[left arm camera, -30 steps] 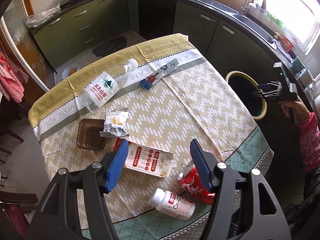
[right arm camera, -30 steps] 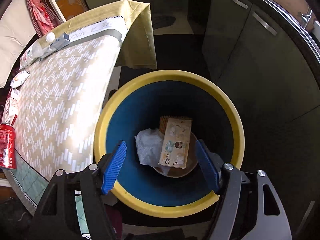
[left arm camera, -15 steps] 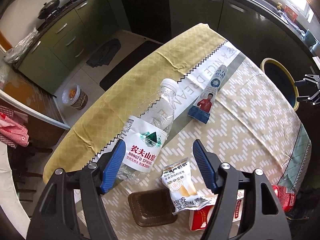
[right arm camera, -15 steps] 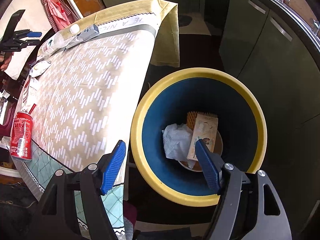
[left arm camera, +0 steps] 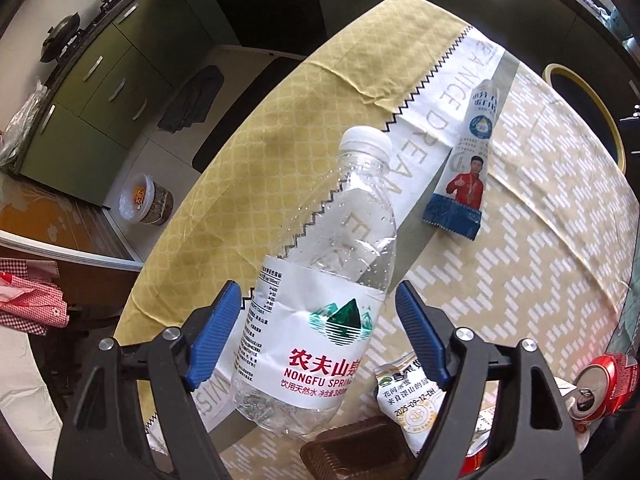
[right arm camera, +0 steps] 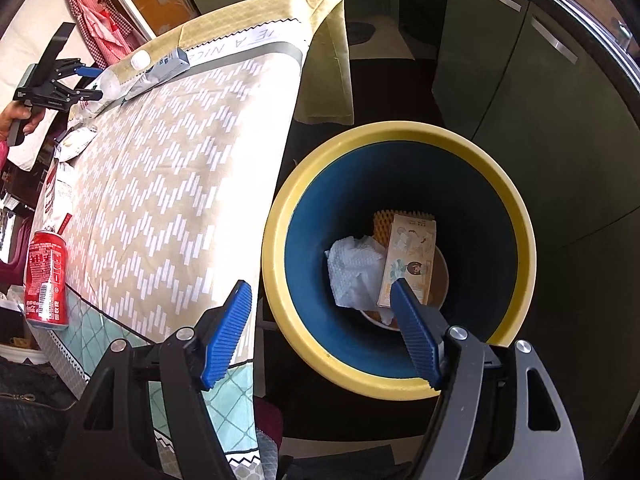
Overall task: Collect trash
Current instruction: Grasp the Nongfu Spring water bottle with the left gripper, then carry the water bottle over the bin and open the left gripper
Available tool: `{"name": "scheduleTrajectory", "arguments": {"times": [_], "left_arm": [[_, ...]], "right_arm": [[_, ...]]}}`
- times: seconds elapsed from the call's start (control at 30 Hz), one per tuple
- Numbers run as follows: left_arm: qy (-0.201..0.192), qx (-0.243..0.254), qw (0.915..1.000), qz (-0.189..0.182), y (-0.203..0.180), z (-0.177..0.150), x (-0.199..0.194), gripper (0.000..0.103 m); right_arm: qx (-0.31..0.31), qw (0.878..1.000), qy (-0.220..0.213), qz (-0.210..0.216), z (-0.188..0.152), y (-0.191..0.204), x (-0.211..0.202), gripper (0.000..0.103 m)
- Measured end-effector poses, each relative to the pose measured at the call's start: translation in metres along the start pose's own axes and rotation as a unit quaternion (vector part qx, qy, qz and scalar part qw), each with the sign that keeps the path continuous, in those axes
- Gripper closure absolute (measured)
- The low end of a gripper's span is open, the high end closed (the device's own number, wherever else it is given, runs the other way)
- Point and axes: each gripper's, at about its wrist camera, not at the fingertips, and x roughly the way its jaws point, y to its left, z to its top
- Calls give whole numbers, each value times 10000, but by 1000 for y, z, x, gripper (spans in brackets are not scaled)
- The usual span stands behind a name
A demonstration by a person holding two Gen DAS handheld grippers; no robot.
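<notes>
Trash on the patterned tablecloth [left arm camera: 520, 240] is only partly collected: a carton and crumpled paper lie in the yellow-rimmed blue bin [right arm camera: 516, 208] beside the table's edge. The left gripper [left arm camera: 316, 328], jaws spread, straddles a clear plastic water bottle [left arm camera: 332, 280], ungripped. The right gripper [right arm camera: 322, 320] gapes empty over the bin. A red can [right arm camera: 44, 280], a tube [left arm camera: 468, 160] and wrappers remain, with open cloth between.

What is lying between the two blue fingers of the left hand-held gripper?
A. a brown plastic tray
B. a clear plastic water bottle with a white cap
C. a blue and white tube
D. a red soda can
B: the clear plastic water bottle with a white cap lies on the table between the open blue fingers of the left hand-held gripper, not yet squeezed.
</notes>
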Motion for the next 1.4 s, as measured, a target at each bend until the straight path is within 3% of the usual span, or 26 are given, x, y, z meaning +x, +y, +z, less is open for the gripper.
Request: {"name": "scheduleTrajectory", "arguments": {"times": [0.17,0.43,0.73,1.07,1.27,1.4], "left_arm": [[166,123,9998,74,-2,-4,16,28],[-25,-258,9997,1,12,-7,11,35],[-550,-464,9972,181,-7,-8,-46,39],[-753,-531,9952,324,-29,-10,-90,39],[-1002,-322,9941,242,-60,-5,-122,39],[-1262,-4,9919,116,-100,10,-145,39]], "right_arm": [[11,10000,-27,14,3,2,0,32],[-60,9998,-120,114,5,15,-3,32],[73,9986,-438,270,-10,16,-21,32],[68,9970,-619,452,-30,11,-35,32],[49,9958,-771,484,-37,9,-45,32],[53,9946,-915,493,-42,6,-57,32]]}}
